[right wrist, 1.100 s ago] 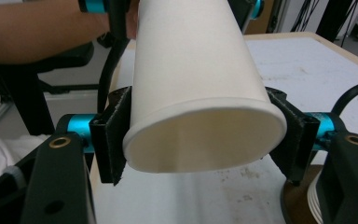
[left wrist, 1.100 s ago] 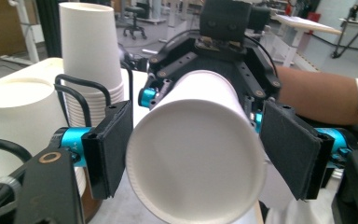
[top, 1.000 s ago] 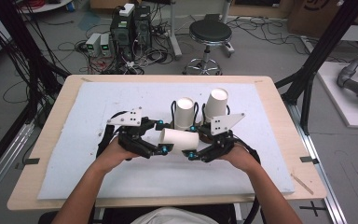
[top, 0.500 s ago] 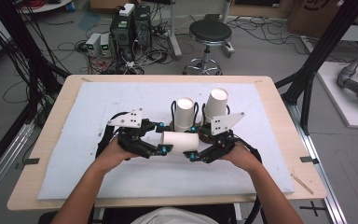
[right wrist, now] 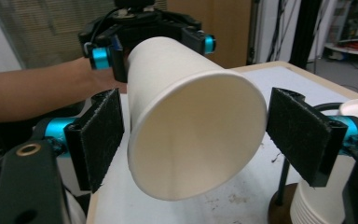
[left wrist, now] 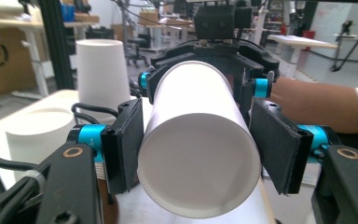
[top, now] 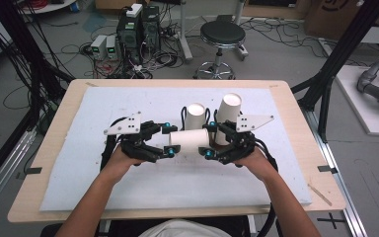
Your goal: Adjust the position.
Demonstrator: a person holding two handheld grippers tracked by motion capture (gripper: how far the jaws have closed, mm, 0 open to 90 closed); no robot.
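at the left of the table (top: pixel 54 163), the left gripper (top: pixel 173 138) has just been closing its jaws and now holds the narrow base end of a white paper cup (top: pixel 189 140), which lies on its side in the air between the two tools. in the left gripper view the cup's closed bottom (left wrist: pixel 199 167) sits squarely between the black pads (left wrist: pixel 126 144), the near one pressed against its wall. beyond the jaws stand two more cups, upside down: a short cup (top: pixel 195 115) and a taller stack of cups (top: pixel 229 109) further right. at the right, the right gripper (top: pixel 209 140) has just been opening; in its own view the cup's wide rim (right wrist: pixel 200 135) floats between the pads (right wrist: pixel 98 135) with a clear gap on each side, so nothing there is gripped. the handover looks nearly done. the risk, as it seems, lies in the single thin-walled hold: too hard a squeeze could crush the base, too light a one could let the cup droop or slide out. a careless retreat by the right jaws could also clip the rim or knock the standing cups behind.
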